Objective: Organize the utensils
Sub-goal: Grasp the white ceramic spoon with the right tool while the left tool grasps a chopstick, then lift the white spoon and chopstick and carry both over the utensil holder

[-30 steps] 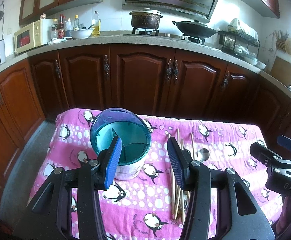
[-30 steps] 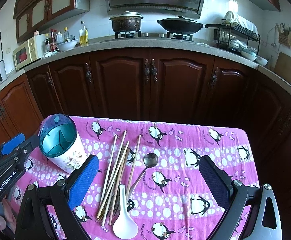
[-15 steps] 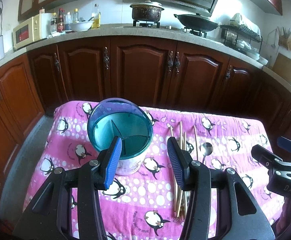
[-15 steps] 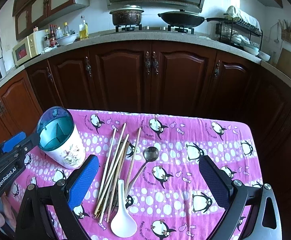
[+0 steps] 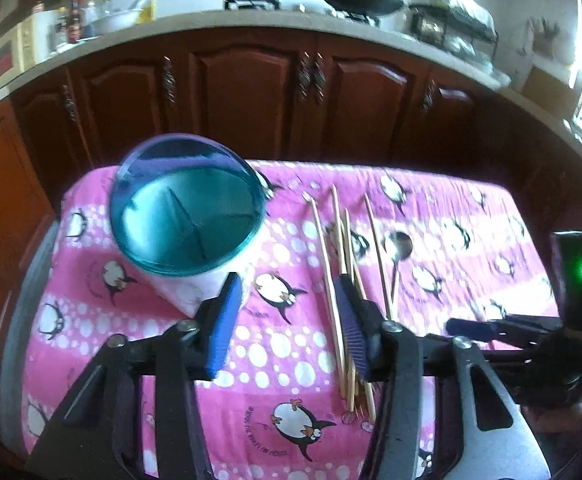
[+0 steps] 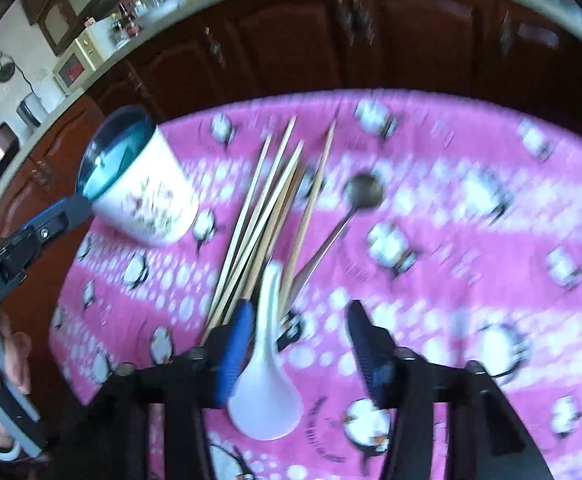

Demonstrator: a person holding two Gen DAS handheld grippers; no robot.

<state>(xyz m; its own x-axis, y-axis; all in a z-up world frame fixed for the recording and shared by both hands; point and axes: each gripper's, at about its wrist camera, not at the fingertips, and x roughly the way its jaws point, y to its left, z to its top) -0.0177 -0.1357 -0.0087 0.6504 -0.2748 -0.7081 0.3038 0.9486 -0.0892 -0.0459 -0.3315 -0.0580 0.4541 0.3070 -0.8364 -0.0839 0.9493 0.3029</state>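
A white utensil holder with a teal divided inside [image 5: 187, 224] stands at the left of the pink penguin cloth [image 5: 471, 216]; it also shows in the right wrist view [image 6: 143, 192]. Several wooden chopsticks [image 6: 267, 208] lie beside it, with a metal spoon [image 6: 361, 196] and a white ceramic spoon [image 6: 267, 384]. My left gripper [image 5: 287, 320] is open and empty, just in front of the holder. My right gripper [image 6: 299, 344] is open, low over the white spoon's handle, its left finger [image 6: 235, 344] beside the chopstick ends.
Dark wooden cabinets [image 5: 251, 92] stand behind the table under a counter with a microwave [image 5: 7, 56], a pot and a wok. The cloth covers the whole table top [image 6: 491, 184]. The left gripper's body [image 6: 15, 264] reaches in from the left.
The right gripper has dropped and moved forward over the white spoon and narrowed its opening. The left gripper has moved forward and tilted down toward the table. Nothing was grasped.
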